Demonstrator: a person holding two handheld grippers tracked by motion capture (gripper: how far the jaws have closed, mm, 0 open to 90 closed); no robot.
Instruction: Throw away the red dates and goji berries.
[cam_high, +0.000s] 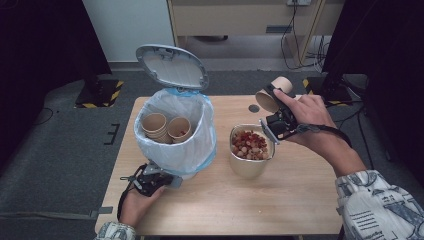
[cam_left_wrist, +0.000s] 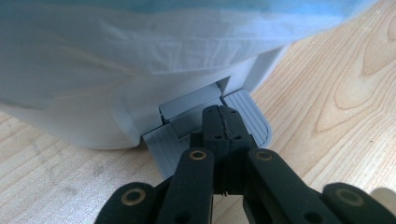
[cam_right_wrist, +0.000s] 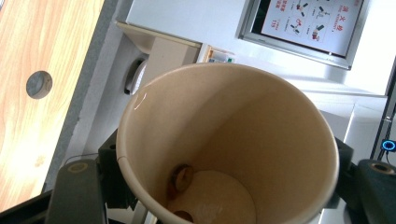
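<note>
Probably a lab: hazard-taped stands (cam_high: 97, 95), trailing cables (cam_high: 295, 45).

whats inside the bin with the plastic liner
Inside the lined bin, paper cups sit near the top: a nested stack beside another single cup. Whatever lies below them is hidden by the cups and the liner.

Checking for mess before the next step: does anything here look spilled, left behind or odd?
Nothing has spilled. One oddity: the paper cup held in the right gripper has a couple of small bits stuck near its bottom. The table looks clean.
</note>
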